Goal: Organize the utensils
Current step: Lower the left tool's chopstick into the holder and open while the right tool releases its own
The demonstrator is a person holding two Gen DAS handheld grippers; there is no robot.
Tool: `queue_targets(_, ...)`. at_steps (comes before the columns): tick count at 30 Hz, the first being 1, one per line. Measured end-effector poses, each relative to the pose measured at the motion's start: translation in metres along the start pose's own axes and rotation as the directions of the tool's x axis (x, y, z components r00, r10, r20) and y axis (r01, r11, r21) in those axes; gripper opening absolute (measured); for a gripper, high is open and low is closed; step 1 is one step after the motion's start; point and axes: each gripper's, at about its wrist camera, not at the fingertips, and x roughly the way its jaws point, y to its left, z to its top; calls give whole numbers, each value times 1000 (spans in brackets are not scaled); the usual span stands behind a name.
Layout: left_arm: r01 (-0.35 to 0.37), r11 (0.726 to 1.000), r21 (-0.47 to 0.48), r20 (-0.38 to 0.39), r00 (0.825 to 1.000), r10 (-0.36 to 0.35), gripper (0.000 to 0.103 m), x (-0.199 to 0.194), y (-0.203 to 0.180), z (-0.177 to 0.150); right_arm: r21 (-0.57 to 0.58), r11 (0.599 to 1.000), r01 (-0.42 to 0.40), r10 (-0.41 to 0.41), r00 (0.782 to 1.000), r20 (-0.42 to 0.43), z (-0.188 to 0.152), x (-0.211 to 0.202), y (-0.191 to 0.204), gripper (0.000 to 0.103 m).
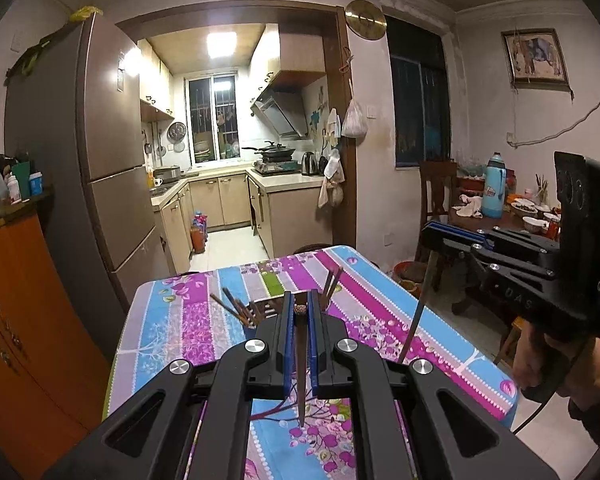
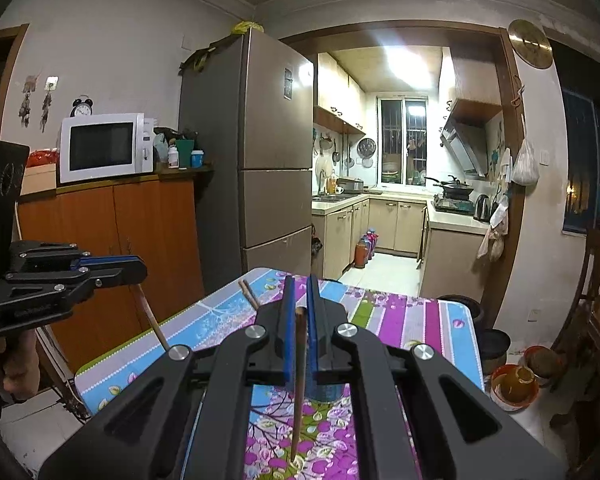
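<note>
Beyond the doorway a lit kitchen shows pale cabinets, a barred window and a wok on the stove, with a tall brown fridge (image 1: 112, 128) standing at the opening. Nearer, a worktop (image 1: 188, 320) is covered by a cloth of blue, purple and grey stripes printed with flowers.

Both grippers hang above that cloth, each clamped on a single chopstick. The left gripper (image 1: 299, 304) has its blue pads drawn together on a dark brown chopstick (image 1: 301, 376), pinched near its patterned blunt end; the shaft slopes down toward the camera and narrows to a fine point, clear of the cloth. Seen from the other side, it hangs slanted beneath the black jaws.

The right gripper (image 2: 299, 292) is likewise closed on a lighter brown wooden chopstick (image 2: 298, 384), gripped near its thick end, the slim shaft hanging down toward the cloth. From the left view it appears as a long thin stick angled below the gripper, with the person's hand (image 1: 540, 364) on the handle.

Behind the left gripper, on the worktop, sits a dark holder (image 1: 260, 314), largely hidden, with several more chopsticks (image 1: 236, 306) leaning out of it at different angles.

A white microwave (image 2: 102, 148) rests on an orange cabinet (image 2: 112, 248).
</note>
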Motion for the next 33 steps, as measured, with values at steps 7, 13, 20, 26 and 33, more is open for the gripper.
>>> queue_targets(7,-20,1000,13,20,1000,19,8,6,1,33,-16,1000,4,-4,1000,17,28,8,-2,4)
queue_targets(13,-31,999,15,42,999,30,8,10,6,66,-21,1000,4,-3,999,35,54,20,-7,4)
queue_targets(20,-41,999,0,52,998,41,7,28,18,98,7,1000,-6,6,999,47,85,44,-21,4)
queue_targets(26,-44,999,-15,50,998,45,7,50,34,118,13,1000,-6,6,999,54,106,68,-32,4)
queue_targets(33,-51,998,-36,67,996,53,7,70,54,140,13,1000,-2,1,997,80,129,91,-43,4)
